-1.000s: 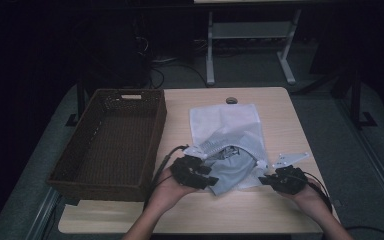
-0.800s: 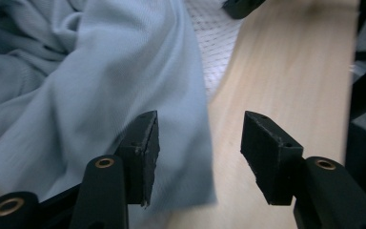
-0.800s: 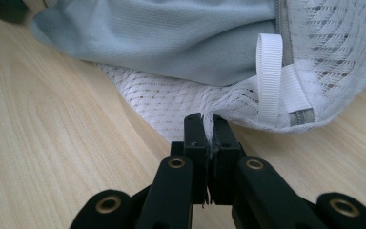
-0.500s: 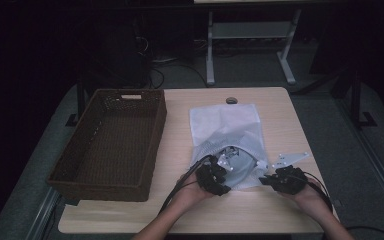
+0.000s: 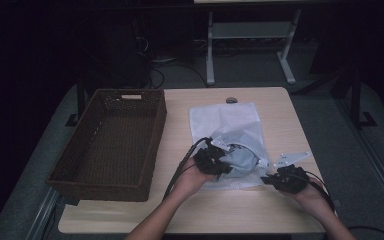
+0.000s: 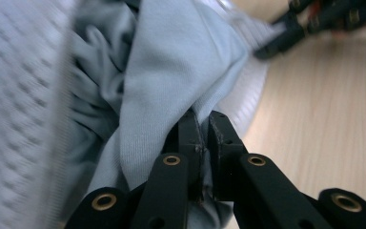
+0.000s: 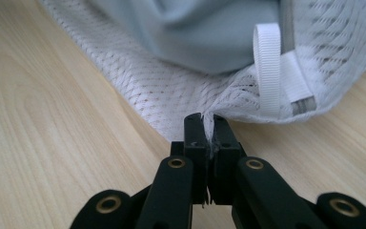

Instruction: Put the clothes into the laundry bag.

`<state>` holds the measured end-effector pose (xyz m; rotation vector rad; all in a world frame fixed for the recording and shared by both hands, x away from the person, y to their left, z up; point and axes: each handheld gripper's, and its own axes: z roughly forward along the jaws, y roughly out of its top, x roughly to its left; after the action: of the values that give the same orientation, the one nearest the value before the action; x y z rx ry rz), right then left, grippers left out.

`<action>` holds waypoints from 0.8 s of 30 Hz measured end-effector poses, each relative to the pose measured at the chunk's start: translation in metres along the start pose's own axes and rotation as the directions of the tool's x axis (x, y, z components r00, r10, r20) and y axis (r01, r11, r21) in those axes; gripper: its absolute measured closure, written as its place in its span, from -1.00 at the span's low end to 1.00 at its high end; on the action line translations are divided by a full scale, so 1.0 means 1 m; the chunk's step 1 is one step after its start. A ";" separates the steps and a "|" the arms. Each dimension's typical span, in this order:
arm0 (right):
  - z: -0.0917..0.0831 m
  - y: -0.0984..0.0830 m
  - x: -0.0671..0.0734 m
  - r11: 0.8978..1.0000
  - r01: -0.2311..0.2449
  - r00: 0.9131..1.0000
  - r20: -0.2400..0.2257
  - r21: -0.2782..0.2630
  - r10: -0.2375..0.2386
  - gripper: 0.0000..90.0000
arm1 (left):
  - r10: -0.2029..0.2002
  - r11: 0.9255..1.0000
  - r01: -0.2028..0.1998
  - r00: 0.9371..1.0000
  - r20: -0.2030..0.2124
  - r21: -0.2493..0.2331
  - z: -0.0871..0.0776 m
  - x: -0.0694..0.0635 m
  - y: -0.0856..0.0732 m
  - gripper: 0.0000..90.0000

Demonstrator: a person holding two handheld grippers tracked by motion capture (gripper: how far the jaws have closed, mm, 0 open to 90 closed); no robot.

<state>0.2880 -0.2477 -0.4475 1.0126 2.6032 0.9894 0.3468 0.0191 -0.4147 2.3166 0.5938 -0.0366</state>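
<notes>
A white mesh bag (image 5: 225, 117) lies flat on the table with a light grey-blue garment (image 5: 242, 157) bunched at its near, open end. My left gripper (image 5: 219, 162) sits at the garment's left side. In the left gripper view its jaws (image 6: 203, 119) have just been closing and now pinch a fold of the garment (image 6: 171, 71), with mesh (image 6: 19, 95) to the left. My right gripper (image 5: 275, 177) holds the bag's near right corner. In the right gripper view it (image 7: 206, 120) is shut on the mesh edge (image 7: 171, 90), beside a white ribbon loop (image 7: 268, 71).
A dark brown wicker basket (image 5: 156, 142) stands on the left half of the wooden table (image 5: 280, 110). A small round fitting (image 5: 231, 100) sits near the table's far edge. Bare wood runs along the front edge, where both forearms come in.
My left gripper has moved right, from the bag's left edge onto the garment, and its jaws have closed on the cloth. The right gripper has stayed put on the bag's corner.
</notes>
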 end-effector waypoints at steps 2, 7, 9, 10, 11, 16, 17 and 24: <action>0.000 -0.001 -0.001 1.000 -0.005 1.000 0.007 0.011 0.005 0.94 | -0.016 1.000 0.016 1.000 -0.002 -0.002 0.005 0.006 0.002 0.89; -0.010 0.000 -0.006 1.000 -0.016 1.000 0.016 -0.027 0.016 0.62 | -0.036 0.999 0.037 0.999 0.011 -0.022 0.010 0.011 0.003 0.89; -0.020 0.005 -0.004 0.997 -0.009 0.999 0.030 -0.073 0.012 0.50 | -0.034 0.999 0.035 0.999 0.009 -0.031 0.009 0.012 0.003 0.89; -0.026 0.008 -0.002 0.995 -0.001 0.999 0.032 -0.100 0.004 0.48 | -0.038 0.999 0.038 0.999 0.010 -0.036 0.008 0.012 0.003 0.89; -0.030 0.011 0.001 0.992 0.009 0.999 0.033 -0.124 -0.005 0.45 | -0.036 0.998 0.037 0.999 0.008 -0.042 0.008 0.013 0.003 0.89; -0.024 0.024 0.019 0.985 0.078 0.995 -0.048 -0.157 -0.087 0.36 | -0.037 0.997 0.038 0.999 0.006 -0.070 0.004 0.015 0.004 0.89; -0.017 0.026 0.021 0.985 0.088 0.993 -0.060 -0.146 -0.097 0.32 | -0.036 0.997 0.036 0.999 0.004 -0.073 0.002 0.015 0.005 0.89; 0.031 0.043 0.027 0.987 0.131 0.984 -0.108 -0.092 -0.141 0.17 | -0.031 0.996 0.031 1.000 0.005 -0.083 -0.001 0.015 0.006 0.89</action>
<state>0.3027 -0.1897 -0.4417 0.7675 2.6533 1.1436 0.3624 0.0222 -0.4133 2.2269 0.6175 -0.0308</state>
